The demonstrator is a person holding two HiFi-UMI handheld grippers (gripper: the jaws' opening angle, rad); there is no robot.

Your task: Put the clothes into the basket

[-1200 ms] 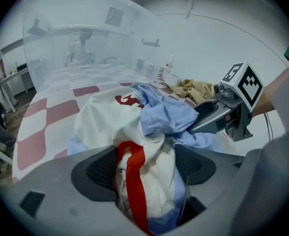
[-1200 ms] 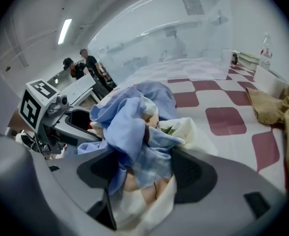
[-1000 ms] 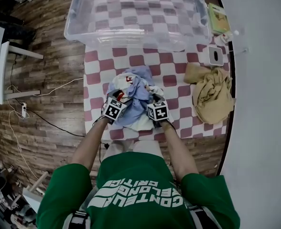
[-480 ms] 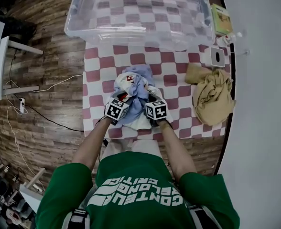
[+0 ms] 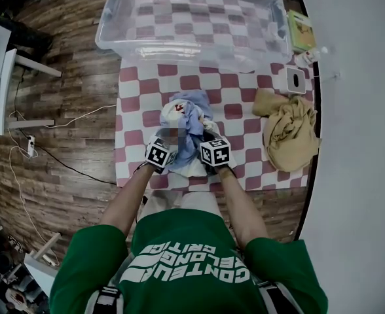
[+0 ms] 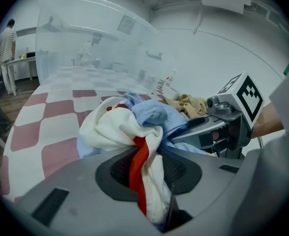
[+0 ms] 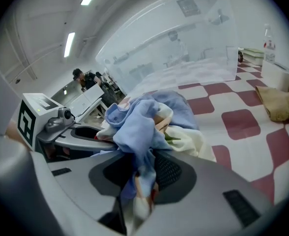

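In the head view, you are working the pick-up step. The bundle of clothes [image 5: 187, 118] is lying on the checked counter [image 5: 239, 98] close in front of you. You are reaching into its near edge with the left hand-held gripper [image 5: 167, 144] and the right hand-held gripper [image 5: 205, 140]. The clear basket [image 5: 109, 36] is standing well apart at the far end, with nothing showing inside it. A tan garment [image 5: 291, 131] is waiting off to your right, apart from the bundle. Here the marker cubes are covering both sets of jaws.

In the left gripper view, the jaws have just been closing and are now pinching a white-and-red fold of the bundle [image 6: 119, 124] between the pads, held narrowly apart by the cloth.

In the right gripper view, those jaws have likewise just been closing and are clamping a pale blue fold [image 7: 143, 116], again with only the cloth's thickness between them.

I judge the grasp made. The next move is calling for raising both hands together, carrying the bundle clear over the basket's near wall, then letting go.

Cloth is burying the jaw tips. I cannot tell how many garments are making up the bundle, nor whether its underside is touching the counter.
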